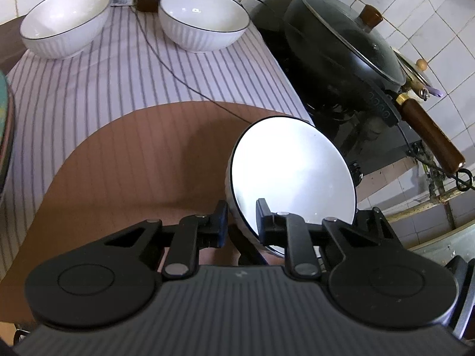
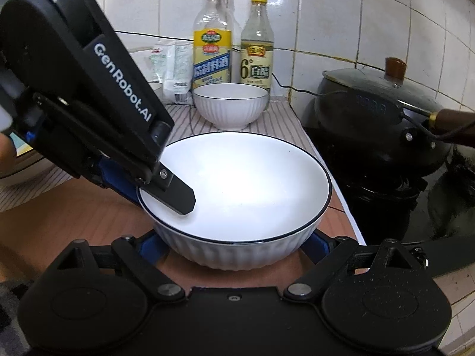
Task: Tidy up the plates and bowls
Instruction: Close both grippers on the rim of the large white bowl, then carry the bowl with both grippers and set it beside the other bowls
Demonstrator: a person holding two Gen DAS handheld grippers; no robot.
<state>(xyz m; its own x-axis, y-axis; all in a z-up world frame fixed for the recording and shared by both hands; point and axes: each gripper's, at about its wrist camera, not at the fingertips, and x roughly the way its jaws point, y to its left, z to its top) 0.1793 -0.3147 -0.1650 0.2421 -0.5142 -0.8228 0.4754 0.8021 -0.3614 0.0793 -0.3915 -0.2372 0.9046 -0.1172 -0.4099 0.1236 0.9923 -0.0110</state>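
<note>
My left tongs [image 2: 166, 191] pinch the rim of the white bowl [image 2: 237, 195] on the brown tabletop [image 1: 124, 172], one finger inside, one outside; their arm reads "GenRobot.AI". My right tongs [image 2: 234, 246] are spread around the same bowl's base. Beyond it, a vinegar bottle [image 2: 256, 56] reads "6°"

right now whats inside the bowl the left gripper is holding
Only the left gripper's inner finger, clamped over the rim of the bowl. The rest of the inside is bare white. The patch under that finger is covered.
</note>
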